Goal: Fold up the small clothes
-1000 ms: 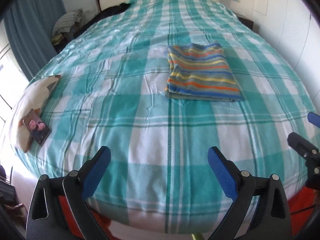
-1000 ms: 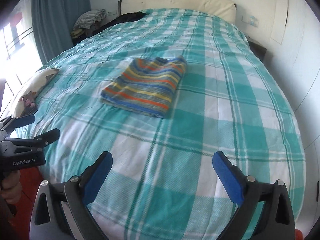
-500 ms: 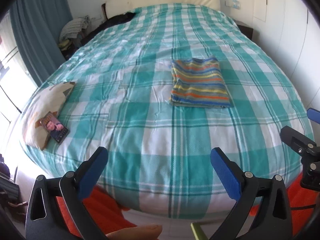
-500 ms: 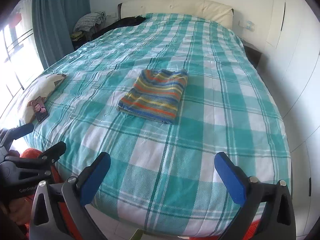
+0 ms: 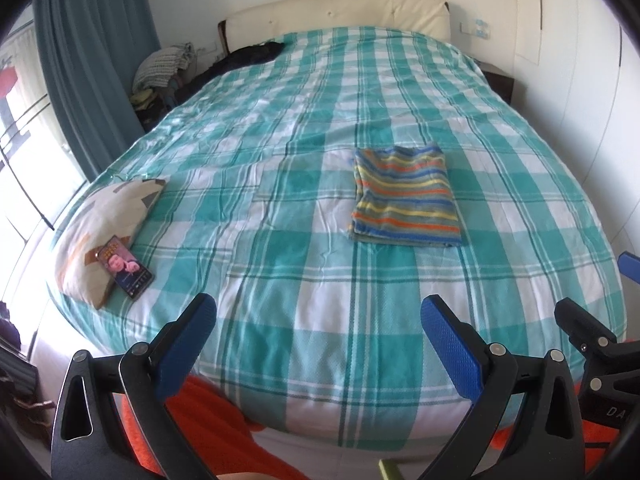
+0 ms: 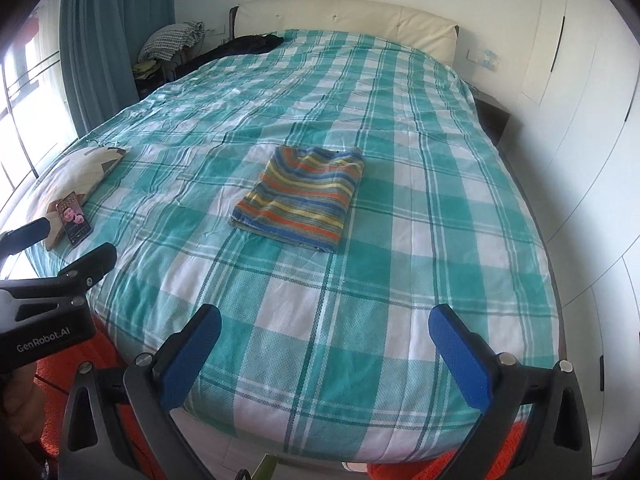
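A striped garment [image 5: 405, 196], folded into a flat rectangle, lies on the teal plaid bed [image 5: 280, 272], right of its middle. It also shows in the right wrist view [image 6: 304, 203]. My left gripper [image 5: 318, 344] is open and empty, held off the foot of the bed, well short of the garment. My right gripper [image 6: 324, 354] is open and empty, also back over the bed's foot edge. Each gripper shows at the side of the other's view, the right one [image 5: 600, 344] and the left one [image 6: 56, 276].
A patterned pillow [image 5: 106, 220] with a phone [image 5: 125, 268] on it lies at the bed's left edge. Dark clothes [image 5: 248, 58] lie near the headboard. A blue curtain [image 5: 92, 60] hangs on the left. White wardrobe doors [image 6: 592, 128] stand on the right. An orange rug [image 5: 224, 432] lies below.
Both grippers have drawn back from the bed toward its foot. The garment looks smaller and farther off. It has not moved.
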Motion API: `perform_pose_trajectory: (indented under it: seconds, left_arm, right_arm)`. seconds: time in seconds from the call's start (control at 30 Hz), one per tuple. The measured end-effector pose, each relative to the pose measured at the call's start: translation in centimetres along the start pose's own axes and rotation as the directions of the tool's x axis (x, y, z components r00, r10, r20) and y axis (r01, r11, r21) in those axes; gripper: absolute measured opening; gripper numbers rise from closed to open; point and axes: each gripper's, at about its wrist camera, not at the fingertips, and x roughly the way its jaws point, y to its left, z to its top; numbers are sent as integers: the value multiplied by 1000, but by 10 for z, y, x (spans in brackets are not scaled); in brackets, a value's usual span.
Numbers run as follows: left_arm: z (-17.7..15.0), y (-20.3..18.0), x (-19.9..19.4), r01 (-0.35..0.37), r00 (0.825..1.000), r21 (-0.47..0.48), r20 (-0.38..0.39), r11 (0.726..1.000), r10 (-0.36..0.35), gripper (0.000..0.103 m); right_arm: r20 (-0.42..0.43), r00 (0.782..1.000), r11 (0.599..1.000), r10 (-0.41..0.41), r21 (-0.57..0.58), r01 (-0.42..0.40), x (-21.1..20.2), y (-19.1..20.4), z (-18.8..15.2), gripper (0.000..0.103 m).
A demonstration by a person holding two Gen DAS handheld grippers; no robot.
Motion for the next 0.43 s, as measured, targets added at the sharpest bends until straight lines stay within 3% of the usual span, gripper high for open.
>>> perform_pose_trajectory:
  seconds: [0.43]
  left_arm:
    - [0, -8, 2, 4, 1000, 10, -2, 1000, -4, 102]
  right_arm:
    - [0, 1000, 1000, 2, 22, -2, 4, -11, -1, 102]
